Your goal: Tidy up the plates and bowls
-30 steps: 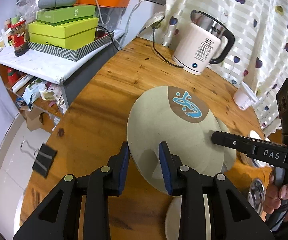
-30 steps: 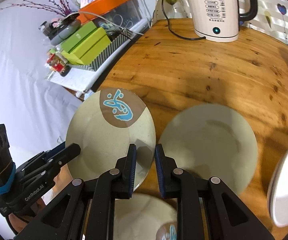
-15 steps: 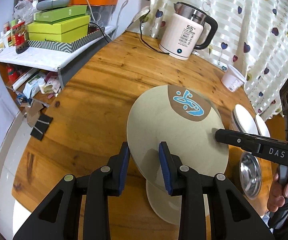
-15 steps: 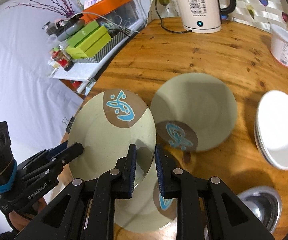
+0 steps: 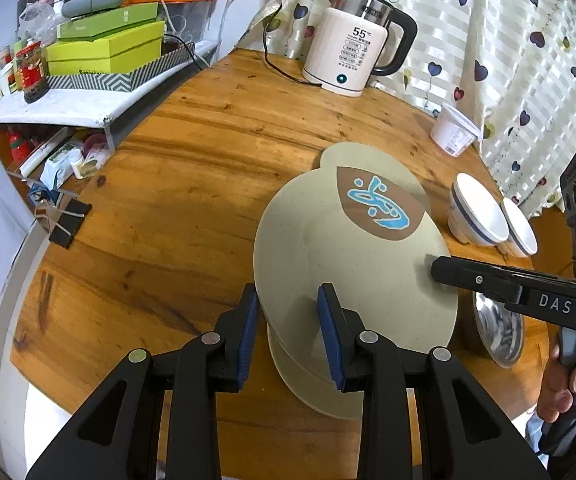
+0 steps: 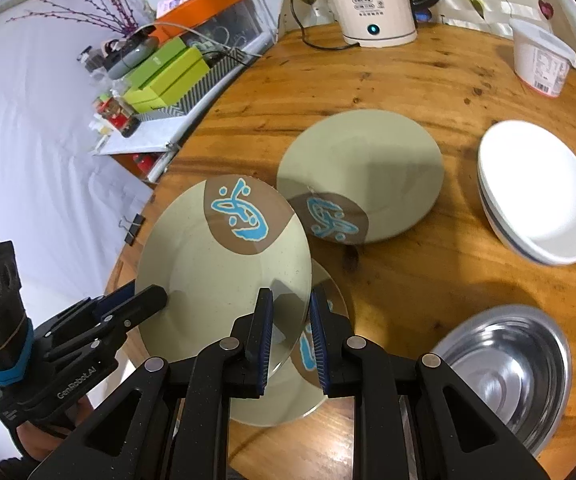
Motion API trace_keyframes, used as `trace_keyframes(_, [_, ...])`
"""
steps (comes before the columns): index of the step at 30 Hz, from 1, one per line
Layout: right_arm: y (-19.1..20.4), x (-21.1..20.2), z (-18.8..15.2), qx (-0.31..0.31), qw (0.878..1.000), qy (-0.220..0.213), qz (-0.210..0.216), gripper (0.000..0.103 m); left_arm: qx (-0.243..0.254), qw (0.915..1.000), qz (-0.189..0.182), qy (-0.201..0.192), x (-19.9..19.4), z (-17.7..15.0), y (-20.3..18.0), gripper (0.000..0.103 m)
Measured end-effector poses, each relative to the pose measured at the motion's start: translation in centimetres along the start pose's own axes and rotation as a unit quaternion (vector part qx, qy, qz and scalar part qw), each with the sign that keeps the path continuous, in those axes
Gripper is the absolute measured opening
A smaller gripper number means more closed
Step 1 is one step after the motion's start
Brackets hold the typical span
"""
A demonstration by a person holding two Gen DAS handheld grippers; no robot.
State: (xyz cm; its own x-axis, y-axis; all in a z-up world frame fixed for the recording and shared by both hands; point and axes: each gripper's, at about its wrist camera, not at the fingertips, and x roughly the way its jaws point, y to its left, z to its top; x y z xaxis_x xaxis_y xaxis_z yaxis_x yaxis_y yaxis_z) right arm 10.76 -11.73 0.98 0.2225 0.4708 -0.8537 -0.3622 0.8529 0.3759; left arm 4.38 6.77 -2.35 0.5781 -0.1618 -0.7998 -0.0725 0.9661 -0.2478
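Observation:
A beige plate [image 5: 352, 264] with a brown patch and a blue fish drawing hangs tilted above the wooden table [image 5: 192, 200]. My left gripper [image 5: 288, 300] is shut on its near left rim. My right gripper [image 6: 290, 308] is shut on the opposite rim, and its finger shows at the plate's right edge [image 5: 444, 268]. Right under the held plate lies a second plate of the same kind [image 6: 288, 392], mostly hidden. A third matching plate [image 6: 364, 176] lies farther back on the table. The held plate [image 6: 224, 280] and the left gripper [image 6: 144, 304] also show in the right wrist view.
Stacked white bowls [image 6: 540, 192] and a steel bowl [image 6: 504, 368] sit to the right. A white kettle [image 5: 352, 56] with its cord and a white tub [image 5: 454, 132] stand at the back. A shelf with green boxes [image 5: 104, 52] borders the table's left. A binder clip [image 5: 68, 224] hangs off the edge.
Both grippers carried the plate back from the kettle toward the table's near side. It now hangs over the near plate, and the bowls have come into view.

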Motion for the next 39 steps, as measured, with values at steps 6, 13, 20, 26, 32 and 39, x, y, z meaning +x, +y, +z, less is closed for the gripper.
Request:
trace_keyframes(6, [-0.4, 0.3, -1.0, 0.007, 1.000, 0.006, -0.004, 0.018, 0.000, 0.9999, -0.004, 0.012, 0.5, -0.9, 0.0, 0.031])
trace_keyframes(13, [-0.8, 0.7, -1.9, 0.011, 1.000, 0.014, -0.009, 0.018, 0.001, 0.9997, -0.003, 0.023, 1.1, -1.6, -0.1, 0.031])
trace_keyframes(20, [-1.2, 0.8, -2.5, 0.011, 1.000, 0.015, -0.018, 0.018, 0.005, 0.9995, -0.003, 0.032, 1.5, -2.1, -0.6, 0.031])
trace_keyframes(26, [-1.5, 0.9, -2.8, 0.013, 1.000, 0.018, -0.022, 0.019, 0.009, 0.9992, -0.002, 0.039, 1.8, -2.3, -0.9, 0.031])
trace_keyframes(32, [-1.5, 1.2, -2.9, 0.008, 0.999, 0.018, -0.029, 0.019, 0.011, 0.9991, 0.001, 0.042, 2.1, -2.4, -1.0, 0.031])
trace_keyframes(39, [-1.4, 1.5, -3.0, 0.006, 0.999, 0.021, -0.034, 0.022, 0.013, 0.9989, 0.001, 0.044, 2.0, -2.5, -1.3, 0.031])
